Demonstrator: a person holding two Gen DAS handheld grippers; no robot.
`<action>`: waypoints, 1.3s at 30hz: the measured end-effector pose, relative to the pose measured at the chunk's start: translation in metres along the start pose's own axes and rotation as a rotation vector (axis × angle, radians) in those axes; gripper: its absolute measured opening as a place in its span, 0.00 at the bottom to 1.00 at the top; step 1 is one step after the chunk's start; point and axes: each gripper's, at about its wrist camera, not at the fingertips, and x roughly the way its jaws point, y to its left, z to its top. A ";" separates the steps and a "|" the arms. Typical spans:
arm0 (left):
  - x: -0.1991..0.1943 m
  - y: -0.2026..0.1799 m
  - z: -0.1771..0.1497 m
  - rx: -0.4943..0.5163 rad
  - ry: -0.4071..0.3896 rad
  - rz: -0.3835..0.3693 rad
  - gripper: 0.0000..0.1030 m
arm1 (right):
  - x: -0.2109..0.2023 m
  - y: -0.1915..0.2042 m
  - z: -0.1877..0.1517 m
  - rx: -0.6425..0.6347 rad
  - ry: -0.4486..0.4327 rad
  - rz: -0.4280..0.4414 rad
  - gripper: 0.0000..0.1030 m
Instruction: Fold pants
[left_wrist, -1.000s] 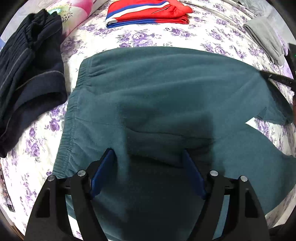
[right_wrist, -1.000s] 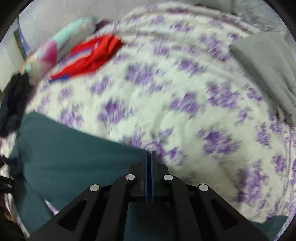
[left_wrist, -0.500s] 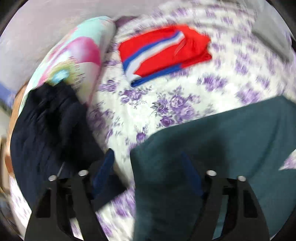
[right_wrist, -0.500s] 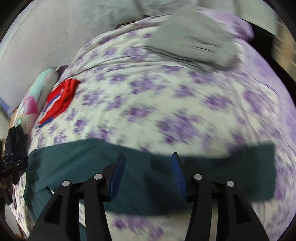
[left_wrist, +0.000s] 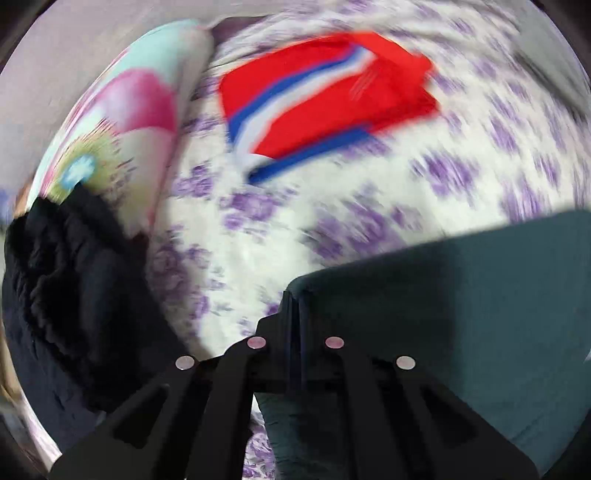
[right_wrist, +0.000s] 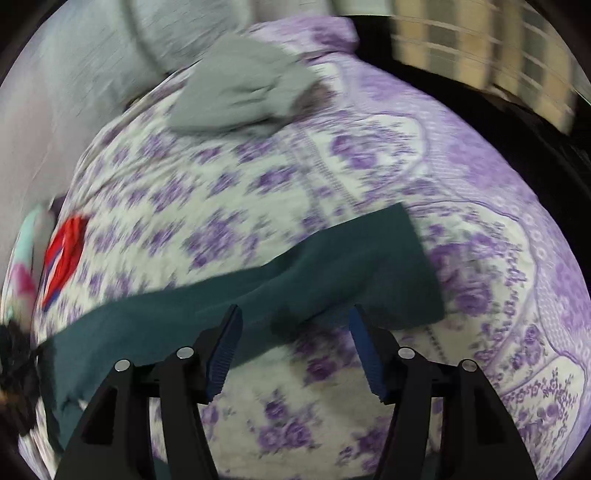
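The dark teal pants lie on the flowered bed sheet. In the left wrist view my left gripper is shut, its tips pinching the corner of the pants at their left end. In the right wrist view the pants run across the bed as a long band that ends in a square leg end on the right. My right gripper hovers over that band near the leg end. Its jaws are opening, and the blue pads stand clear of the cloth.
A folded red garment with blue and white stripes lies farther back. A flowered pillow and a heap of dark clothing are at the left. A grey garment lies near the far side. The bed's edge drops off at the right.
My left gripper slid left from the middle of the pants to their corner and shut there. My right gripper went from shut to open and swung right to the leg end.
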 end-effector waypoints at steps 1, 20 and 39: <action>0.003 0.004 0.001 -0.007 0.009 -0.003 0.02 | 0.004 -0.009 0.005 0.036 -0.006 -0.021 0.62; 0.010 -0.017 -0.012 0.003 0.058 0.106 0.05 | 0.057 -0.040 0.100 0.003 -0.004 -0.016 0.06; -0.046 -0.020 -0.022 -0.166 -0.041 0.062 0.30 | 0.071 -0.071 0.046 0.132 0.095 0.044 0.42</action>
